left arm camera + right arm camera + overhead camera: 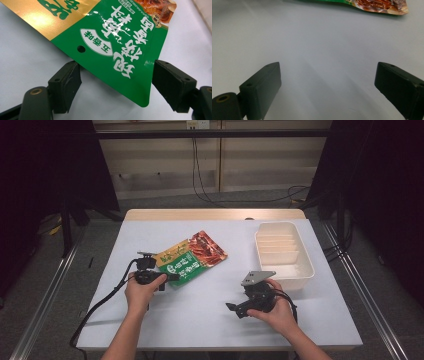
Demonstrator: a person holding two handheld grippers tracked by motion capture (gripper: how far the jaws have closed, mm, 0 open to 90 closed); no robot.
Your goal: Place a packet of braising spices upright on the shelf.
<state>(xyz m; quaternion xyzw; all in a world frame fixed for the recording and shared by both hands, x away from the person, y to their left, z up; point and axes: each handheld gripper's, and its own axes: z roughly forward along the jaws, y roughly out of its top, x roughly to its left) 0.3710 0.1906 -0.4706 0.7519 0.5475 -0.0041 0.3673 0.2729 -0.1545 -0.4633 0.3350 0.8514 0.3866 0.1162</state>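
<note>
A flat food pouch (192,257), green, gold and red with white lettering, lies on the white table left of centre. My left gripper (172,277) sits at the pouch's near corner. In the left gripper view that green corner (112,50) lies between the two black jaws of the left gripper (117,68), which stand apart on either side of it and are open. My right gripper (232,308) rests low over bare table at the front right, held in a hand. The right gripper (327,72) is wide open with nothing in it, and the pouch's red end (372,3) shows far ahead.
A white plastic tray (306,257) with ribbed dividers stands at the right back of the table. A cable (100,305) trails from the left gripper over the table's front left edge. Bare tabletop (200,315) lies between the two hands.
</note>
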